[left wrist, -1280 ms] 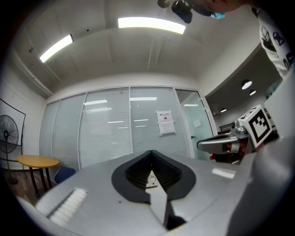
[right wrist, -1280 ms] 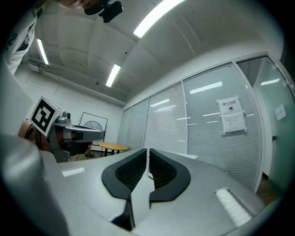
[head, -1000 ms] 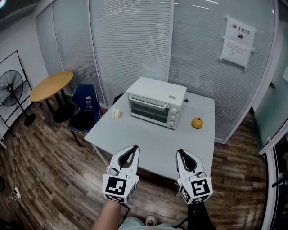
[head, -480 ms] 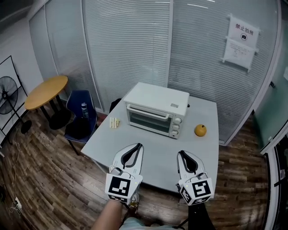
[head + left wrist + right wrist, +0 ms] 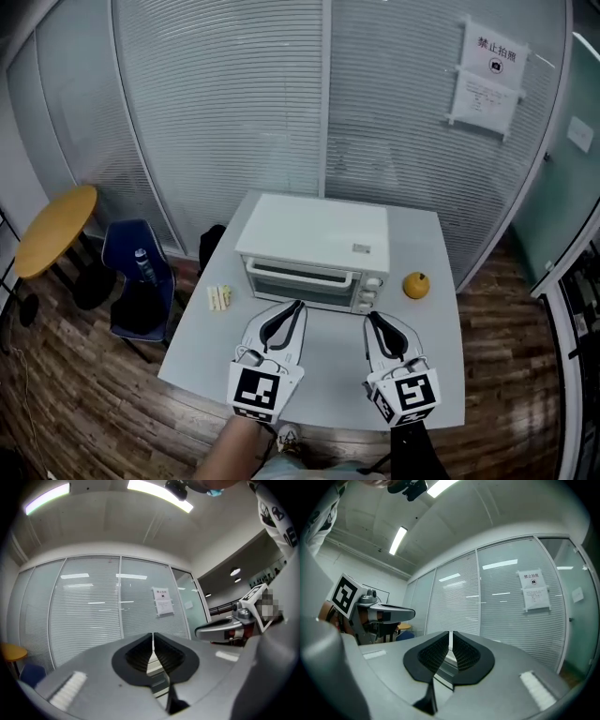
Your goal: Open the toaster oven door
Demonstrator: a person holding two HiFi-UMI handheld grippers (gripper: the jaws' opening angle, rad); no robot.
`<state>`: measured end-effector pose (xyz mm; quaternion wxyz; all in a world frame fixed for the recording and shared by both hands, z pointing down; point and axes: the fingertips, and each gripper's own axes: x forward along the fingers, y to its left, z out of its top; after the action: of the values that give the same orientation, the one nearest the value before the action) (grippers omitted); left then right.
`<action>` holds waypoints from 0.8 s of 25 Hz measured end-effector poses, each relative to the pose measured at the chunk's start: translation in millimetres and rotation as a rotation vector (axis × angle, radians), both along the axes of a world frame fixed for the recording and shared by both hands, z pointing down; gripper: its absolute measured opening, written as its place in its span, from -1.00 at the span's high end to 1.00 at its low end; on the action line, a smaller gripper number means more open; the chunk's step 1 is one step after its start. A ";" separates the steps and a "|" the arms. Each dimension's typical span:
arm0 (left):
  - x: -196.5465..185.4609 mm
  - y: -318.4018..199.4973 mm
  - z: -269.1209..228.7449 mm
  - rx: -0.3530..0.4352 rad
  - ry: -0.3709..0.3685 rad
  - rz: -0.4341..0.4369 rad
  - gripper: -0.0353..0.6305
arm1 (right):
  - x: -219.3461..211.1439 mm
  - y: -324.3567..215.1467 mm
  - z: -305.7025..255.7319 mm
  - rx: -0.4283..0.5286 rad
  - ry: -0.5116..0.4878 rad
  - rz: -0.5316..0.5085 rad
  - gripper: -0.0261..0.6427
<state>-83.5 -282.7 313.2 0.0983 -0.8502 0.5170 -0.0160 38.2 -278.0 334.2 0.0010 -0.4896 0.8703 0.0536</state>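
Observation:
A white toaster oven stands at the back of the grey table, its glass door closed under a bar handle. My left gripper is shut and empty, its tips just short of the door's front. My right gripper is shut and empty too, level, in front of the oven's knob side. In the left gripper view the shut left gripper shows a sliver of the oven behind it. The right gripper view has its shut gripper pointing the same way.
An orange lies to the right of the oven. A small pale yellow object lies at its left. Beside the table stand a blue chair with a bottle and a round yellow table. Glass walls with blinds and a paper notice close the back.
Both grippers have moved forward from in front of the table's near edge to over the table, close to the oven front. The oven and table now appear nearer and more centred.

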 end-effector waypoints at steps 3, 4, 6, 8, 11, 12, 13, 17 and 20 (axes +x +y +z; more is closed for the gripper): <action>-14.1 -31.6 4.4 -0.026 0.009 0.040 0.72 | -17.8 -26.6 2.4 -0.018 0.015 0.043 0.90; -19.0 -42.0 7.3 -0.024 0.007 0.053 0.72 | -23.1 -35.1 4.5 -0.024 0.018 0.057 0.90; -27.5 -60.6 15.2 -0.027 0.001 0.078 0.72 | -32.3 -50.7 9.9 -0.037 0.023 0.087 0.90; -35.2 -75.0 25.3 -0.049 -0.003 0.101 0.72 | -41.2 -63.4 17.2 -0.054 0.021 0.114 0.90; -46.6 -92.9 40.8 -0.082 -0.002 0.118 0.72 | -55.0 -77.8 30.2 -0.083 0.034 0.132 0.90; -49.9 -98.7 45.2 -0.091 -0.001 0.122 0.72 | -59.2 -82.6 34.4 -0.091 0.042 0.135 0.90; -52.5 -104.0 49.1 -0.098 0.000 0.124 0.72 | -62.6 -87.3 38.5 -0.099 0.047 0.137 0.90; -57.8 -123.1 63.3 -0.131 0.008 0.132 0.72 | -70.1 -105.0 52.3 -0.130 0.062 0.152 0.91; -58.7 -134.8 72.2 -0.158 0.017 0.133 0.72 | -73.9 -116.0 62.2 -0.157 0.075 0.154 0.91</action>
<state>-142.1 -417.5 385.5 0.0273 -0.8879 0.4573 -0.0431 -35.6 -394.0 396.4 -0.0741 -0.5511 0.8311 0.0034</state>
